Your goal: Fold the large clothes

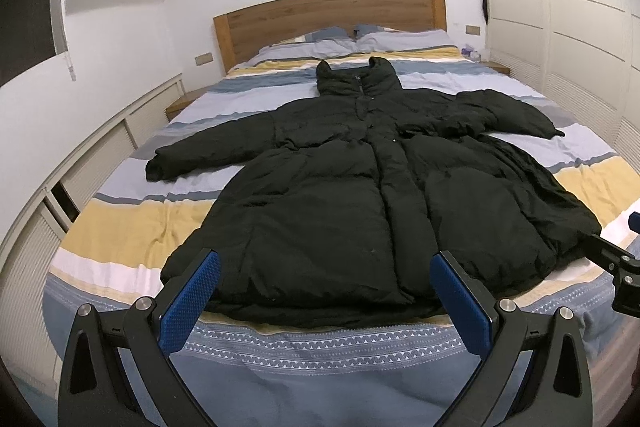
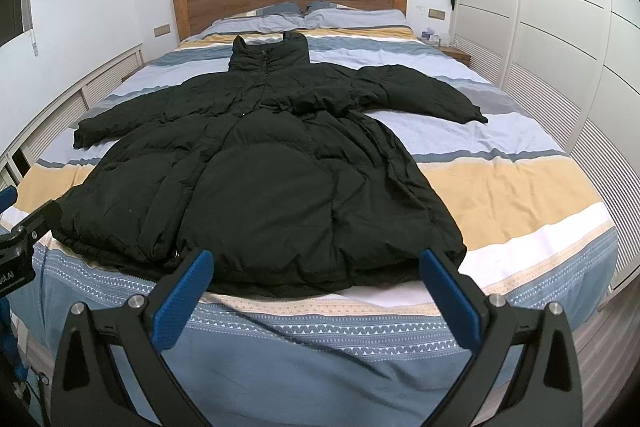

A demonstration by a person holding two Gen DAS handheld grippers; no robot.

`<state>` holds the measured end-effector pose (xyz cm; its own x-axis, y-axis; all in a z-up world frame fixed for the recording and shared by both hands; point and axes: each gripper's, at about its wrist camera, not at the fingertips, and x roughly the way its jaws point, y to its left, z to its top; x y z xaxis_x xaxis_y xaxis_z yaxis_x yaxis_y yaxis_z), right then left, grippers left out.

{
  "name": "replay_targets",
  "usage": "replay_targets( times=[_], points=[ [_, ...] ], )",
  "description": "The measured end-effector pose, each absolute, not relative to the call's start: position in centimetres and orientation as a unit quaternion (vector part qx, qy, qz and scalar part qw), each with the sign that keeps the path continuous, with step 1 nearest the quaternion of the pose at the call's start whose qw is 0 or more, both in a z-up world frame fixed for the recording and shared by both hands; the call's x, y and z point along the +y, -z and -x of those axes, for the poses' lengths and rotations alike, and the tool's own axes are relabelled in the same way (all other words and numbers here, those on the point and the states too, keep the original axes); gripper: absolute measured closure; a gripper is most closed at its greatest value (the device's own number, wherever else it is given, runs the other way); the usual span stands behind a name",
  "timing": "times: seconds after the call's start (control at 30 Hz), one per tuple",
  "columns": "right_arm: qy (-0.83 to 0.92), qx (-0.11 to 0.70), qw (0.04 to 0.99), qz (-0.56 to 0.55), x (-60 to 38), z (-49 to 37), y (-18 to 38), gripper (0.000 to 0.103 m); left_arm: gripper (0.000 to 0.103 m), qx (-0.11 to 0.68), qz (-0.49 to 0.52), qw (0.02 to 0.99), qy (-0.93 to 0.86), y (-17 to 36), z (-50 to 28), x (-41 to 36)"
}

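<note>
A long black puffer coat (image 1: 360,195) lies flat and face up on the bed, collar toward the headboard, both sleeves spread out to the sides, hem at the foot end. It also shows in the right wrist view (image 2: 272,187). My left gripper (image 1: 325,267) is open and empty, held just above the hem's left part. My right gripper (image 2: 316,263) is open and empty, over the hem's right part. The right gripper also shows at the right edge of the left wrist view (image 1: 616,259), and the left gripper shows at the left edge of the right wrist view (image 2: 24,235).
The bed has a striped blue, yellow and white cover (image 1: 120,227), pillows (image 1: 400,41) and a wooden headboard (image 1: 328,15). White slatted cabinets (image 1: 60,195) run along the left, and a white wardrobe (image 2: 560,47) stands on the right. A bedside table (image 2: 456,51) carries small items.
</note>
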<state>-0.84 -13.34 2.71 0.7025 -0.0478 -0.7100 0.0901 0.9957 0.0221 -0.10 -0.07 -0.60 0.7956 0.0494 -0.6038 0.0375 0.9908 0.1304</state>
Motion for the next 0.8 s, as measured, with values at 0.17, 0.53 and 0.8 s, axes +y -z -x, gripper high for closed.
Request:
replay_targets(
  times=[0.17, 0.53, 0.8],
  points=[
    [0.039, 0.383, 0.923, -0.028, -13.58, 0.89, -2.66, 0.0, 0.001, 0.314, -0.064, 0.947, -0.005, 0.44, 0.23, 0.07],
    [0.042, 0.379, 0.924, -0.027, -13.48, 0.74, -2.83, 0.0, 0.001, 0.318, -0.058, 0.946, 0.001, 0.38, 0.03, 0.24],
    [0.042, 0.372, 0.927, -0.02, -13.15, 0.64, -3.06, 0.0, 0.001, 0.317, -0.054, 0.947, 0.004, 0.4, 0.02, 0.31]
  ],
)
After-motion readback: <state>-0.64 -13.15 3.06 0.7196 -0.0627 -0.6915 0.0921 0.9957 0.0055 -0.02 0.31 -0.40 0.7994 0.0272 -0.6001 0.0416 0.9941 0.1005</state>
